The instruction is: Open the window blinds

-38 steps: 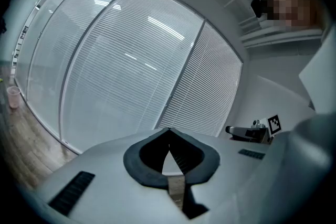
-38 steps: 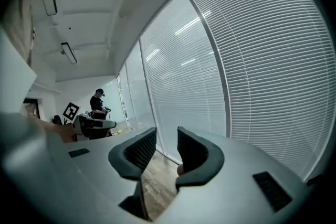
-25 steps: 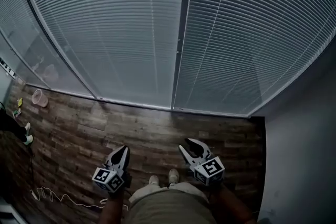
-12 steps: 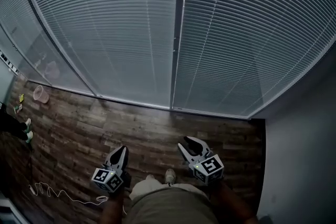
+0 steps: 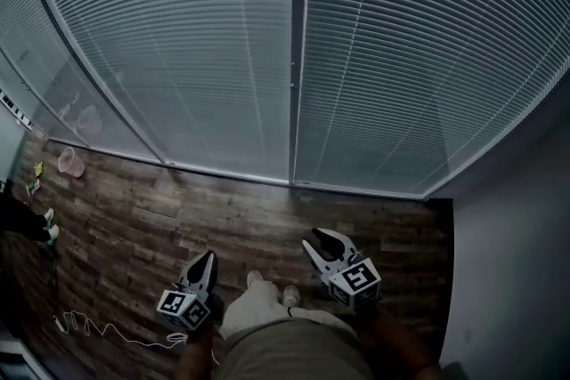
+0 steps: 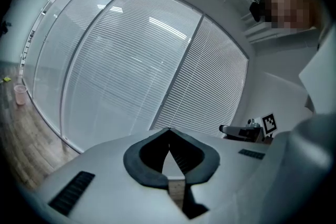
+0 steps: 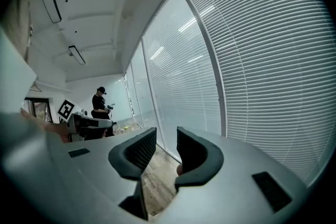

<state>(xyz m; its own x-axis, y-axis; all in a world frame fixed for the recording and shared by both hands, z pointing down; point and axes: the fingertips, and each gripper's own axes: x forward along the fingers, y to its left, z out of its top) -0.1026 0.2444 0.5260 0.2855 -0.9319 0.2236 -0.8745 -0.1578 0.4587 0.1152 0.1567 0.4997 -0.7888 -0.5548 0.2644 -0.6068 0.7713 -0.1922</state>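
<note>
Closed white slatted blinds fill the windows ahead, a left panel and a right panel, with a dark mullion between them. Both grippers are held low in front of the person's body, well short of the blinds and touching nothing. My left gripper is shut with nothing in it, and its tips meet in the left gripper view. My right gripper is open by a narrow gap, and only floor shows between its jaws. The same blinds fill both gripper views.
Wood-look floor runs to the window foot. A grey wall closes the right side. At the far left are a pink cup, a white cable and someone's feet. Another person stands far off.
The person has stepped, and one shoe now shows further forward between the grippers. The mullion has slid slightly left in the picture. Both grippers keep their jaw state.
</note>
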